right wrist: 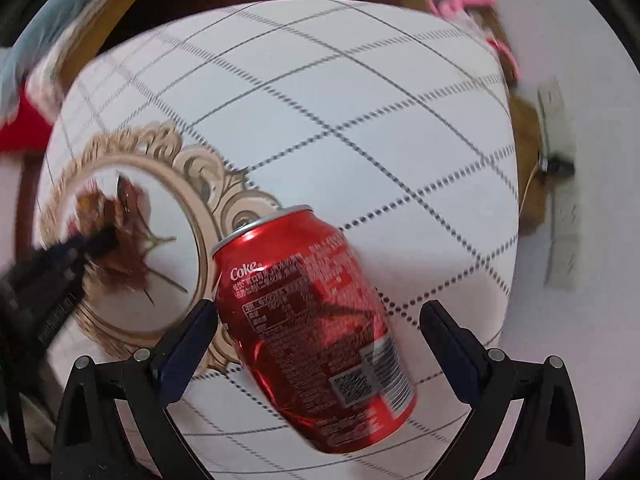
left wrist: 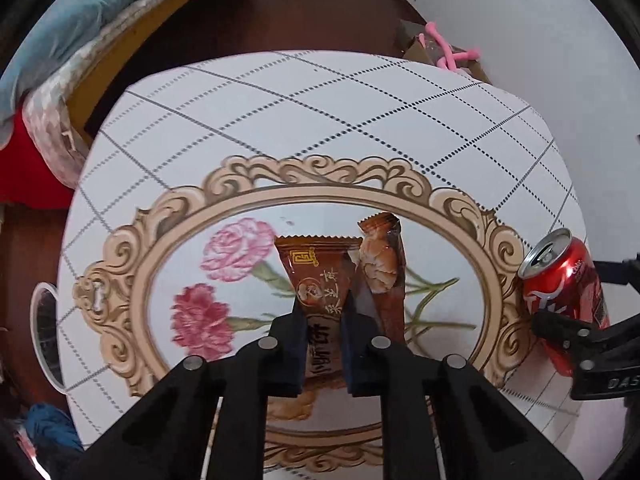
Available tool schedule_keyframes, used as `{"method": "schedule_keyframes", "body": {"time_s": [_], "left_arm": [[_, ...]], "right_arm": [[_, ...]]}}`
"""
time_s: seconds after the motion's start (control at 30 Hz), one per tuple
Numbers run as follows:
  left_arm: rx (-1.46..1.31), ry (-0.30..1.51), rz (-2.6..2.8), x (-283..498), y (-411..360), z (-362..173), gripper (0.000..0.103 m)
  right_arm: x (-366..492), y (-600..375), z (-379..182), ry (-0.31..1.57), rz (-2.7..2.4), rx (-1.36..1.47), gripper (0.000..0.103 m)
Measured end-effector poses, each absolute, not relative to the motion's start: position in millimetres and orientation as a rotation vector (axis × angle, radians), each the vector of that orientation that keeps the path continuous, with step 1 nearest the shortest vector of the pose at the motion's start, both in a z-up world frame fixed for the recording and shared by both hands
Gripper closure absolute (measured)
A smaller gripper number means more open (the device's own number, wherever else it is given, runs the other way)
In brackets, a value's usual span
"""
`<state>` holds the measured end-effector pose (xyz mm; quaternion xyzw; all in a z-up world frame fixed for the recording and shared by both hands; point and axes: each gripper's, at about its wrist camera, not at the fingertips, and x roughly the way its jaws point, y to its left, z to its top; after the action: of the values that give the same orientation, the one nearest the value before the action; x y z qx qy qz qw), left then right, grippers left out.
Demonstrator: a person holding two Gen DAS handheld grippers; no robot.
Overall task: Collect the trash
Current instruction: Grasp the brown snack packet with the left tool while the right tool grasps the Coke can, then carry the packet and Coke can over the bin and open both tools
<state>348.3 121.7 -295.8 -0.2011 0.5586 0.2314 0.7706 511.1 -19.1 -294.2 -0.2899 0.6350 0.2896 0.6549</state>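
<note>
The round table (left wrist: 320, 120) fills most of both views; its white surface carries a dotted diamond grid and a beige scrolled frame (left wrist: 256, 184) enclosing a print of pink and red flowers (left wrist: 236, 256). Beyond the table edge, the left wrist view shows dark brown flooring, a bed with a blue blanket (left wrist: 80, 12) at upper left, a white wall at right, and a pink object (left wrist: 448, 54) on a cardboard box near that wall. The red Coke can (right wrist: 312, 320) lies on its side on the table, just outside the right part of the scrolled frame, with its opened top directed away from the camera. The right gripper (right wrist: 320, 332) straddles the can with its jaws spread wide; the left finger sits at or just beside the can wall, and the right finger stands clear of it, so the can is not clamped. Two brown snack wrappers occupy the centre of the frame, over the flower print. The larger wrapper (left wrist: 316, 276), printed with gold characters, is clamped between the closed jaws of the left gripper (left wrist: 324, 320). The second wrapper (left wrist: 384, 264), showing a picture of a pastry, lies just to the right of the first and touches it along one edge.
</note>
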Motion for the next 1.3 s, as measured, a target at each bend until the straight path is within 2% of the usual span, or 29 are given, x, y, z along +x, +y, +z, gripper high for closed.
{"method": "schedule_keyframes", "body": {"time_s": [0.13,0.17,0.37,0.53,0.73,0.9,1.1,1.3], "left_arm": [[-0.388,1.181,0.532,329,127,-282,0.093],[-0.381,1.173,0.536,323,129,-278,0.093],[-0.369,1.100,0.552,282,136,-240,0.094],[-0.376,1.016,0.578,237,149,-199,0.094],[-0.365,0.914,0.640,163,184,-145,0.094],[-0.364,0.864,0.738,92,230,-119,0.094],[-0.431,0.867,0.893,-2,306,-129,0.094],[-0.650,0.938,0.955,-86,391,-194,0.093]], "right_arm": [[490,-10,-299,1.418,0.664,-0.705,0.003],[486,-8,-299,1.423,0.668,-0.692,0.015],[453,-21,-286,1.413,0.657,-0.607,0.016],[415,-17,-247,1.366,0.715,-0.444,0.016],[354,8,-193,1.306,0.842,-0.268,0.016],[305,66,-163,1.277,0.969,-0.199,0.016],[225,155,-157,1.295,1.119,-0.203,0.016],[145,258,-202,1.390,1.218,-0.270,0.016]]}}
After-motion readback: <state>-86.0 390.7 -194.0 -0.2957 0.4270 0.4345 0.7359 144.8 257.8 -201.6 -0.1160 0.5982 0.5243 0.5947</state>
